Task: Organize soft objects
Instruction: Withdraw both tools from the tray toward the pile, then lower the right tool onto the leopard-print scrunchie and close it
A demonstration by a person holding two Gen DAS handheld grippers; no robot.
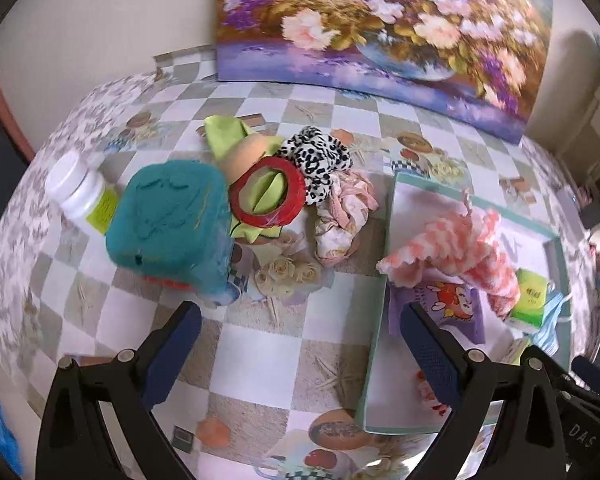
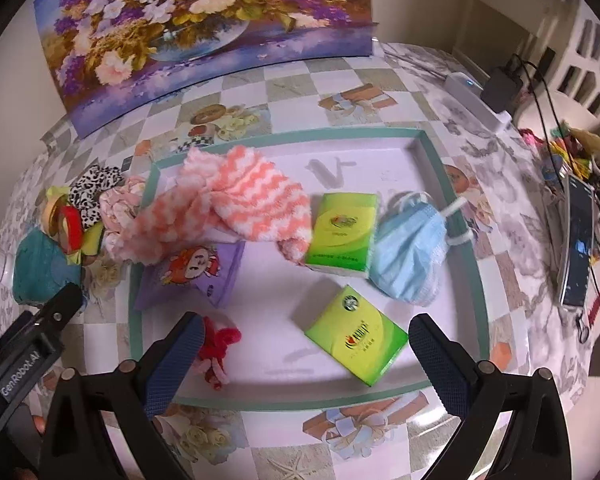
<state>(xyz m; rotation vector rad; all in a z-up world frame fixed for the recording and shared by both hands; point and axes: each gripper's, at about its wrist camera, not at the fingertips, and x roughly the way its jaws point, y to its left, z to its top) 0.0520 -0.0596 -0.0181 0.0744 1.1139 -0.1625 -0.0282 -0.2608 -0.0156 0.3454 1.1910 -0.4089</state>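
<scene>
A white tray with a teal rim point(image 2: 456, 192) point(image 1: 376, 320) holds pink-and-white fuzzy socks point(image 2: 236, 200) point(image 1: 460, 248), two green tissue packs point(image 2: 342, 236) point(image 2: 356, 334), a blue face mask point(image 2: 408, 248), a purple cartoon tissue pack point(image 2: 192, 270) point(image 1: 452, 304) and a red fuzzy scrunchie point(image 2: 218, 340). Left of the tray lie a leopard-print scrunchie point(image 1: 316, 156), a pink floral cloth point(image 1: 344, 216) and a green cloth point(image 1: 228, 132). My left gripper point(image 1: 300, 320) hovers open over the tablecloth beside the tray. Above the tray's near part, my right gripper point(image 2: 304, 332) is open with nothing in it.
A teal box point(image 1: 172, 220), a red tape ring point(image 1: 268, 192), a white pill bottle point(image 1: 80, 188) and an orange ball point(image 1: 244, 152) crowd the left pile. A flower painting point(image 1: 380, 28) leans at the back. Cables, a phone point(image 2: 576, 236) and clutter lie at far right.
</scene>
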